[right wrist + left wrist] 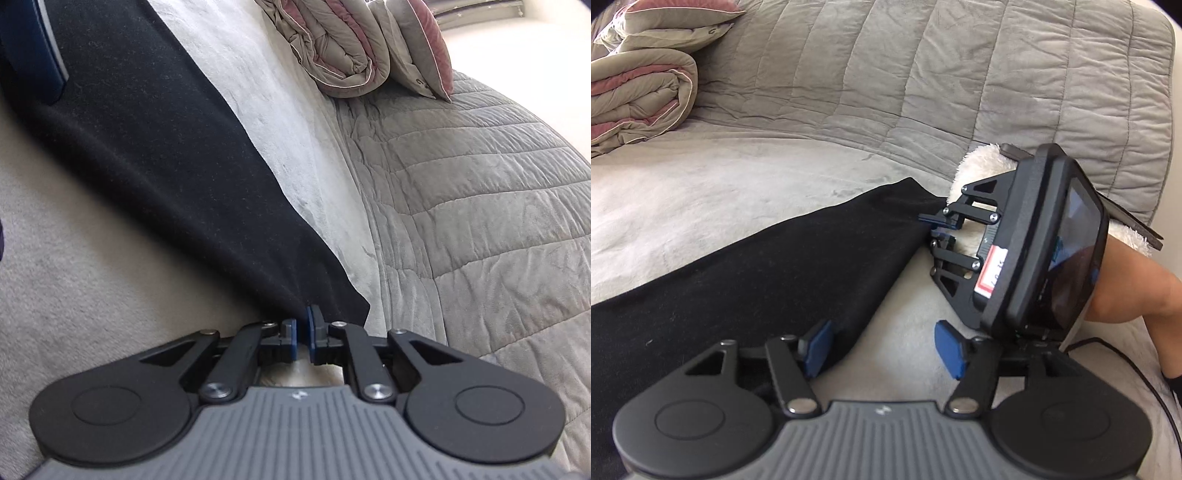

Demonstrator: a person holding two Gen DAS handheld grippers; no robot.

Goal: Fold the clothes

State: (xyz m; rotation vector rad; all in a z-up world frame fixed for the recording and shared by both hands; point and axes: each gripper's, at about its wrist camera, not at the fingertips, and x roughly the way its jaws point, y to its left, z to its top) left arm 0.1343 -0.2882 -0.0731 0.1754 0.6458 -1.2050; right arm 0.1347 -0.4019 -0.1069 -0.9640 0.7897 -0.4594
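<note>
In the left wrist view, the left tongs (884, 349) fill the bottom of the frame with their blue pads (949, 349) set wide apart. The left pad sits at the edge of a black garment (757, 266); the right pad is over the pale blanket (908, 332), and nothing is pinched between them. The garment runs as a long dark band from the lower left of the frame up toward the centre, lying flat on the blanket.

At the garment's far tip, right of centre, the right tongs (936, 227) come in from the right, their pads drawn close together at the corner of the cloth. Behind them sit the tool's black body with a dark screen, a fluffy white cuff (979, 162) and a bare forearm (1137, 295) at the right edge. A black cable (1126, 360) trails across the lower right.

In the right wrist view, the right tongs (302, 338) are at bottom centre, narrow, with a slim gap between the pads and the tip of the garment (155, 155) reaching into it; whether the pads press on the cloth I cannot tell. The garment stretches away to the upper left of the frame.

Farther off, a grey quilted cover (960, 74) spreads over the back, and a folded grey-and-pink duvet (639, 92) with a pillow (676, 18) lies in the upper left of the left view.
</note>
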